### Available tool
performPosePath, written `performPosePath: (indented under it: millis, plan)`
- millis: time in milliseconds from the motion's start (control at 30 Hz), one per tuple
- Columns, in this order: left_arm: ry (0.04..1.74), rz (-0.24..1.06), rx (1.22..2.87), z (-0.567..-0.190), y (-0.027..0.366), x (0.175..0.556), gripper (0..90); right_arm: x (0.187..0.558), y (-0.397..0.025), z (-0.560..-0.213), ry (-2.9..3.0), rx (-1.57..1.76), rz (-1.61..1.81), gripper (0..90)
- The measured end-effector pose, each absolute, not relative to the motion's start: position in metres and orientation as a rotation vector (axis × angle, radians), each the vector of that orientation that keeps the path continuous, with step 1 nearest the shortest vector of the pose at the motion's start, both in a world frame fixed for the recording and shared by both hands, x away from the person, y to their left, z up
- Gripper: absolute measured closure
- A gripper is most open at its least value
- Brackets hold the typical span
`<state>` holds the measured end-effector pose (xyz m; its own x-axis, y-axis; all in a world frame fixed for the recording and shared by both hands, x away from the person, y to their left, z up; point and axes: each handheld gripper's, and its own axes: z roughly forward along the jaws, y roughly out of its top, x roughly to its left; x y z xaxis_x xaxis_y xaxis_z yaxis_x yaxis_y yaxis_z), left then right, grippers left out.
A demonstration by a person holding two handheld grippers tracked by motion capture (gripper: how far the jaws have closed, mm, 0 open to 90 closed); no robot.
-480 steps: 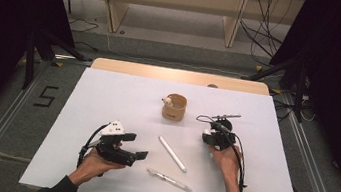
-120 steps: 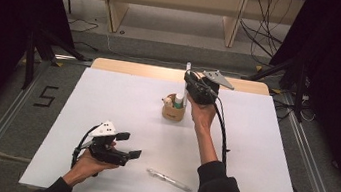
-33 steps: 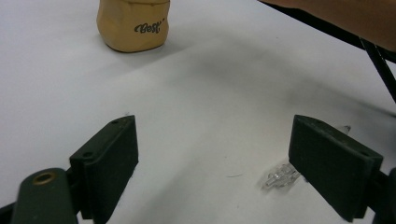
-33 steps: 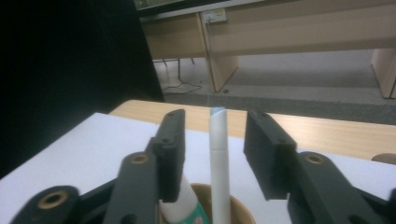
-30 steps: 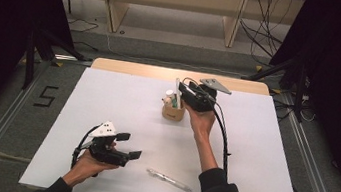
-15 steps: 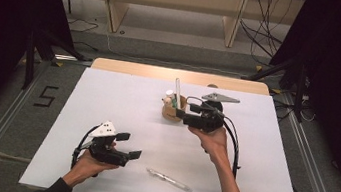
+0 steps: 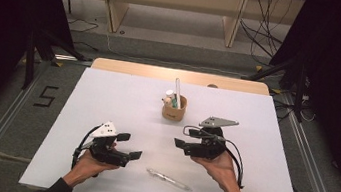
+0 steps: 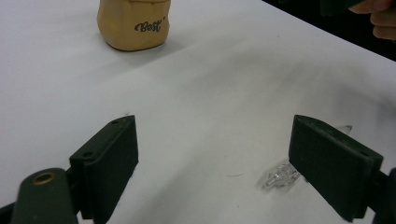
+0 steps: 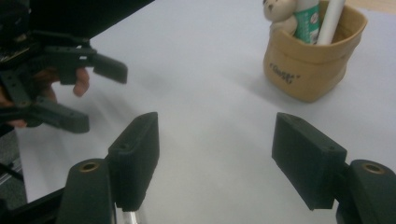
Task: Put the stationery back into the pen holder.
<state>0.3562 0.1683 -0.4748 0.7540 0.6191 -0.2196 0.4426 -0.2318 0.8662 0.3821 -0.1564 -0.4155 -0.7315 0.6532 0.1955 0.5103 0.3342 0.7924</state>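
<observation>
A tan pen holder (image 7: 174, 110) stands at the table's middle back, with a white pen (image 7: 177, 92) upright in it beside a small bear figure (image 9: 280, 11) and a green-and-white tube (image 9: 307, 18). A clear pen (image 7: 169, 179) lies near the front edge. My right gripper (image 7: 180, 147) is open and empty, in front of and right of the holder, pointing left. My left gripper (image 7: 129, 146) is open and empty at the front left, pointing right. In the left gripper view the clear pen (image 8: 282, 175) lies just beside the right jaw, and the holder (image 8: 133, 25) is ahead.
The white table top (image 7: 107, 97) has a wooden strip (image 7: 127, 67) along its far edge. Beyond it are floor, cables and a shelf frame. A floor mark "5" (image 7: 46, 96) sits to the left. In the right gripper view the left gripper (image 9: 95, 95) is at far left.
My right gripper has drawn back from the holder toward the front of the table, empty, leaving the white pen standing in it. The left gripper has not moved.
</observation>
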Motion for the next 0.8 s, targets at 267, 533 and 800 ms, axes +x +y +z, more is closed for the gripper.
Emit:
performPosePath:
  millis: [267, 533, 800]
  plan:
    - [0.812, 0.201, 1.881, -0.475, 0.167, 0.356, 15.4, 0.363, -0.156, -0.422, 2.551, 1.015, 1.210, 31.8]
    - [0.812, 0.201, 1.881, -0.475, 0.169, 0.356, 15.4, 0.353, -0.155, -0.430, 2.629, 0.997, 1.149, 31.6]
    - [0.811, 0.198, 1.883, -0.475, 0.169, 0.356, 15.4, 0.348, -0.150, -0.433, 2.686, 0.965, 1.067, 31.7]
